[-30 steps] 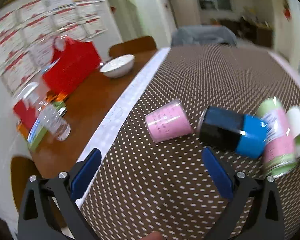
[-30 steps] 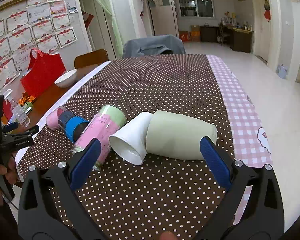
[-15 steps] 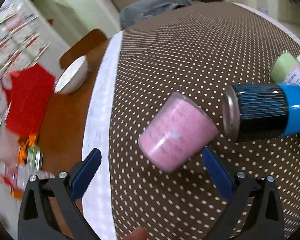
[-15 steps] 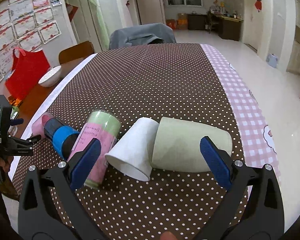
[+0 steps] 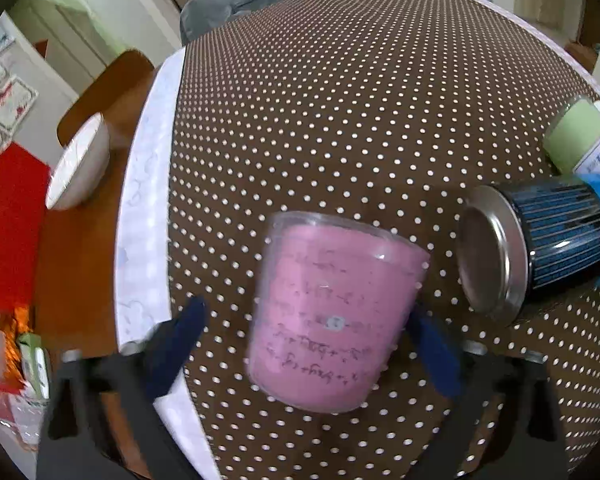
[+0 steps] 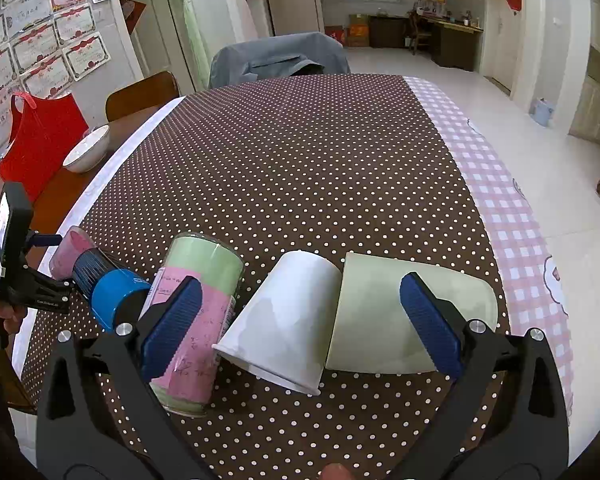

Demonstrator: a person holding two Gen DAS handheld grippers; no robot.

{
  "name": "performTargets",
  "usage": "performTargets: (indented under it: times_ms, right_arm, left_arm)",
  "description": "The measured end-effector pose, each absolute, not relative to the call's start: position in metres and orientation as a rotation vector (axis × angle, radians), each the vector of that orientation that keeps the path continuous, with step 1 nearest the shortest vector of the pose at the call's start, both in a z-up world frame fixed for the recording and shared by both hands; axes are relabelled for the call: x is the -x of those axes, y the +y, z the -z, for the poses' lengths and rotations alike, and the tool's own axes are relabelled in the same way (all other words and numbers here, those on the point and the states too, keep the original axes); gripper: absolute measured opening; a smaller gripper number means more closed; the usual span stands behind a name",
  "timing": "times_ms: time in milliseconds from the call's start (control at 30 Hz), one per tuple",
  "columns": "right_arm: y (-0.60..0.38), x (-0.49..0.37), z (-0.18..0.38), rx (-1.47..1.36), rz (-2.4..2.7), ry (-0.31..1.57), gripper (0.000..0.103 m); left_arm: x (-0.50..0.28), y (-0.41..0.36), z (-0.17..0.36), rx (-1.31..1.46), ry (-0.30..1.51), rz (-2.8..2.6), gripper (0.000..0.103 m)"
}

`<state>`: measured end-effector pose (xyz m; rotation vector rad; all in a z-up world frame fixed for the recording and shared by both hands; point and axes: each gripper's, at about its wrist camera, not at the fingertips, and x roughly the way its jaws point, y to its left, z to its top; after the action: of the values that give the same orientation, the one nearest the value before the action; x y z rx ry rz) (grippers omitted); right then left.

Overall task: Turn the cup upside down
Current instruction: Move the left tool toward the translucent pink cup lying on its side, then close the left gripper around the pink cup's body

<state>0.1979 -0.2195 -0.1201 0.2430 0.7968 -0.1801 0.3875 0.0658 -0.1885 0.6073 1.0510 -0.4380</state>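
Note:
A pink cup [image 5: 332,312] lies on its side on the dotted brown tablecloth [image 5: 340,100], its base toward me. My left gripper [image 5: 308,344] is open, its blue pads either side of the cup; the right pad is close to or touching it. In the right wrist view the pink cup [image 6: 70,250] lies at the far left by the left gripper [image 6: 40,264]. My right gripper [image 6: 300,324] is open and empty above a white paper cup [image 6: 284,320] and a pale green cup [image 6: 384,320], both on their sides.
A blue and black cup [image 5: 540,248] lies right of the pink cup, a green and pink cup [image 6: 196,312] beyond it. A white bowl [image 5: 76,164] and red bag [image 6: 40,136] stand on the bare wood at left. A chair with grey cloth [image 6: 280,60] stands behind the table.
My left gripper has moved forward and down onto the pink cup, which now sits between its pads. My right gripper has moved slightly closer to the white and green cups.

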Motion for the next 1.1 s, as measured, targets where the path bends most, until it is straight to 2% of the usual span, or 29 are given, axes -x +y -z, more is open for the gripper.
performTargets:
  times_ms: [333,567,900,1100]
  right_arm:
    - [-0.223,-0.186,0.121,-0.263,0.146,0.784,0.097]
    - [-0.232,-0.163,0.107,-0.28,0.117,0.718,0.097]
    - [-0.258,-0.116,0.101,-0.311,0.103,0.651,0.097]
    - [-0.272,-0.084,0.105,-0.314,0.099,0.631,0.097]
  left_arm:
    - [-0.381,0.098,0.185,-0.434,1.083,0.312,0.063]
    - [-0.326,0.098,0.164,-0.412,1.056,0.287,0.063]
    - [-0.238,0.051,0.127,-0.436,0.955,0.35,0.063]
    - [-0.186,0.01,0.126,-0.444,0.915,0.446,0.063]
